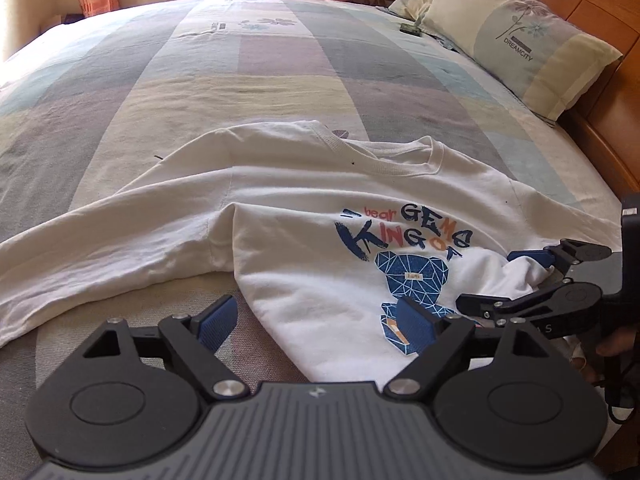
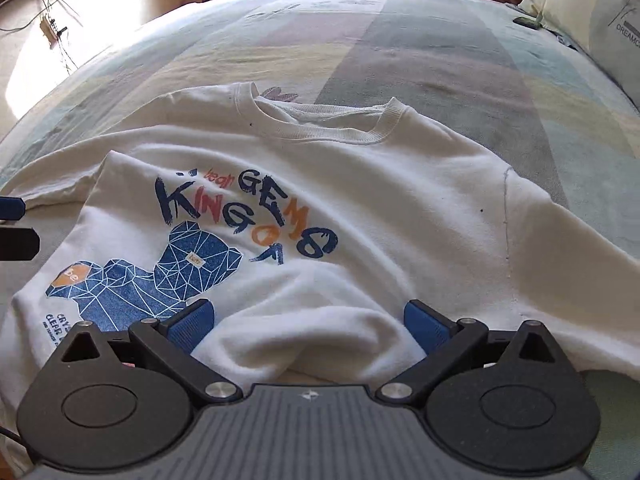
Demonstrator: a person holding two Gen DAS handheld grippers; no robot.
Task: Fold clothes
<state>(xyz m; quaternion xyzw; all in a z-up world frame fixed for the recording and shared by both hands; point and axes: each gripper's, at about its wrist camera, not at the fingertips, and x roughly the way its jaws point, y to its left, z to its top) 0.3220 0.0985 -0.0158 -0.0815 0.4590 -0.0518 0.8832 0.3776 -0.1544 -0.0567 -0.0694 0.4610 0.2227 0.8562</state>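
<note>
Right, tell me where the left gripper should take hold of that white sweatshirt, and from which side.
Probably the bottom hem of the white sweatshirt, near its left corner. That edge lies flat on the bedspread right between the open fingers of the left gripper, so come down from the near side, one finger under the edge. The right gripper already straddles a bunched fold.

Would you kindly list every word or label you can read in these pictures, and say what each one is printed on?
"bear", "GEMS", "KING OF": printed on the chest of the white sweatshirt.
"be": on the orange patch of the blue bear print.
"DREAMCITY": on the pillow.
Small dark lettering beside the bear print: partly hidden, unreadable.
Small tag on the bear's head: too small to read.
Small dark mark on the bedspread: too blurred.
</note>
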